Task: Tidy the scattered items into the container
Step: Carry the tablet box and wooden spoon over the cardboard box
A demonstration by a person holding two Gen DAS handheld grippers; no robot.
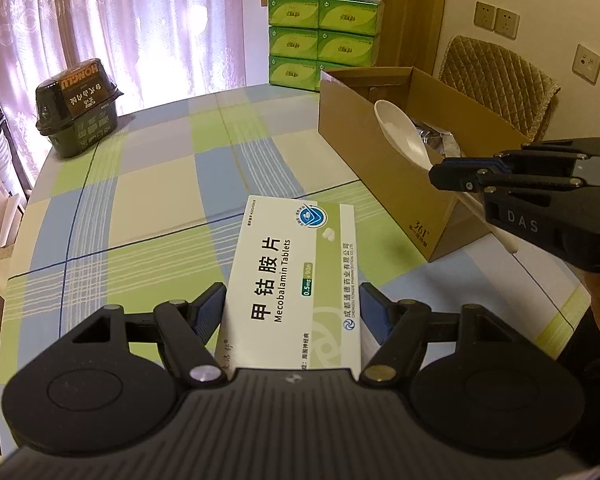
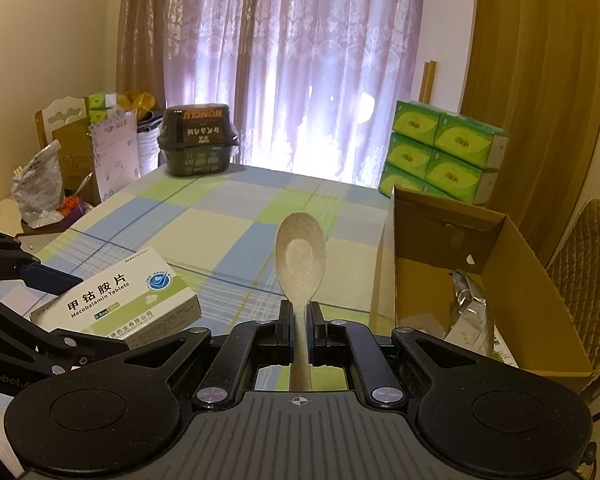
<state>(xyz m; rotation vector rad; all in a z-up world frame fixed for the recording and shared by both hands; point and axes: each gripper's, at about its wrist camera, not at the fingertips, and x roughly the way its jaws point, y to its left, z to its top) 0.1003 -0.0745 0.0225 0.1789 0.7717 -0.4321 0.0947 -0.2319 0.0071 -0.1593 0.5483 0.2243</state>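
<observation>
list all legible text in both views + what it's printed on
"甲钴胺片", "Mecobalamin Tablets", "0.5mg": medicine box held in the left gripper.
"HONGLU", upside down: dark green container; its other print is unreadable.
"361°": cardboard box.
"DAS": right gripper, seen from the left wrist.
"nRobot": left gripper arm, cut off at the right wrist view's edge.
Green tissue packs: print too blurred.

The white-and-green cardboard medicine box [image 1: 296,280] at 6 o'clock reads "Mecobalamin Tablets" and "0.5mg", the brown cardboard carton [image 1: 384,184] "361°", the right black tool [image 1: 440,178] "DAS", and the dark plastic-wrapped tub [image 1: 78,108] at 10 o'clock, upside down, "HONGLU".
</observation>
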